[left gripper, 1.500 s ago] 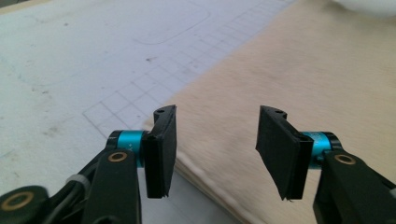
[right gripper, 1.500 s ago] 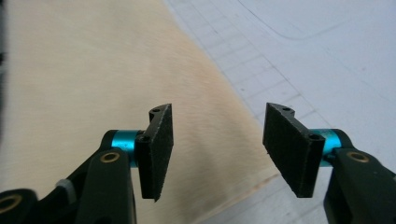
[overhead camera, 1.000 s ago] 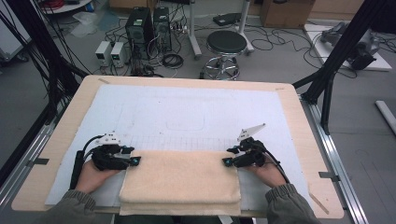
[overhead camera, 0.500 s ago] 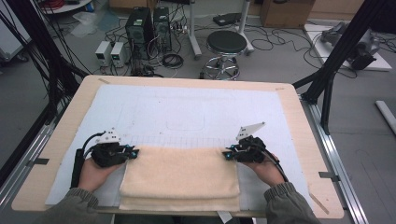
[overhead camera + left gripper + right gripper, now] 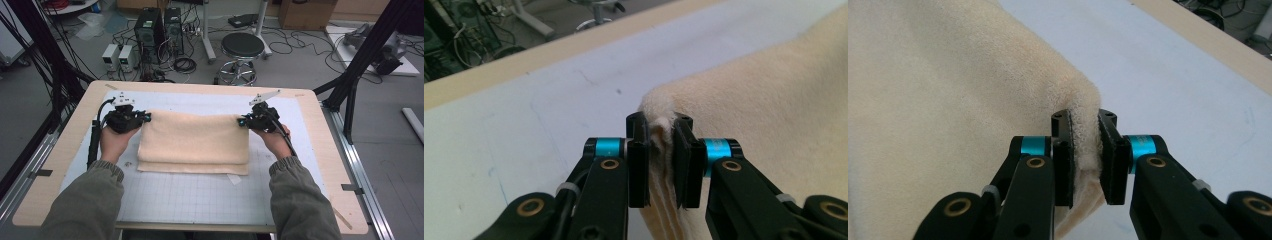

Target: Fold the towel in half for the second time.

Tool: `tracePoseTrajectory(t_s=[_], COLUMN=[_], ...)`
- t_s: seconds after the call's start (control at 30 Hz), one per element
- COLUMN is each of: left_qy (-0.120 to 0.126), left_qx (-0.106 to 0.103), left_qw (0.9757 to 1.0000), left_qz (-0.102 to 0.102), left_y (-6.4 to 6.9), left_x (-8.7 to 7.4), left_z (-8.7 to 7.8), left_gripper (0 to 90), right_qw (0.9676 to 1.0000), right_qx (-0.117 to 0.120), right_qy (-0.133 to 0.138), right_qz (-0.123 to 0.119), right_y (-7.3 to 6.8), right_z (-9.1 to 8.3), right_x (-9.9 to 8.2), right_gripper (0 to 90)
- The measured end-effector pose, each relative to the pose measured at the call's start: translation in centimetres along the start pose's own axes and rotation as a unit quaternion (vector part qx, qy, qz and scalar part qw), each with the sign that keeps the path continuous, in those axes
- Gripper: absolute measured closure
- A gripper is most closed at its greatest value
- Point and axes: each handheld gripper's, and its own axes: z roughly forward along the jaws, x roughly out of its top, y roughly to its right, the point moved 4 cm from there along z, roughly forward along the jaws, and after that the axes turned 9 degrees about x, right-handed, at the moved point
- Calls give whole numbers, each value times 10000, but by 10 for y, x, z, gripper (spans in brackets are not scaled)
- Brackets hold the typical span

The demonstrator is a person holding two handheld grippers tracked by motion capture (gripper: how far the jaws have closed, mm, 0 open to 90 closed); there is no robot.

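Folded cream towel [image 5: 194,142] lies across the white mat [image 5: 200,195] on the worktop [image 5: 65,150], far edge raised. Left tongs [image 5: 146,118] and right tongs [image 5: 241,121] have just been closing and each pinch a far corner (layers bunched between the pads)

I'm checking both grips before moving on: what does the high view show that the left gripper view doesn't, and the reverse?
High view alone: the whole folded cream terry towel on the white gridded mat, and the right tongs at its far right corner. Left gripper view alone: close up, the black pads pinching stacked towel layers. Both: the left tongs shut on the towel's corner.
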Motion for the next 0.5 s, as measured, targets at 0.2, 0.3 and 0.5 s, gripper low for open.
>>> tracePoseTrajectory(t_s=[0.2, 0.3, 0.5], left_qy=[-189, -306, 5], left_qx=[246, -35, -422], left_qw=[9995, 9995, 9989], left_qz=[15, 16, 221], left_y=[-3, -3, 12], left_x=[-13, -21, -45], left_z=[2, -6, -32], left_gripper=[566, 530, 502], right_qw=[9994, 9995, 9996], right_qx=[-58, 31, 185], right_qy=[-95, -49, 164], right_qz=[318, 297, 129], right_y=[12, 7, -20], right_z=[7, -1, -15], right_x=[-13, -19, -23], right_gripper=[498, 452, 401])
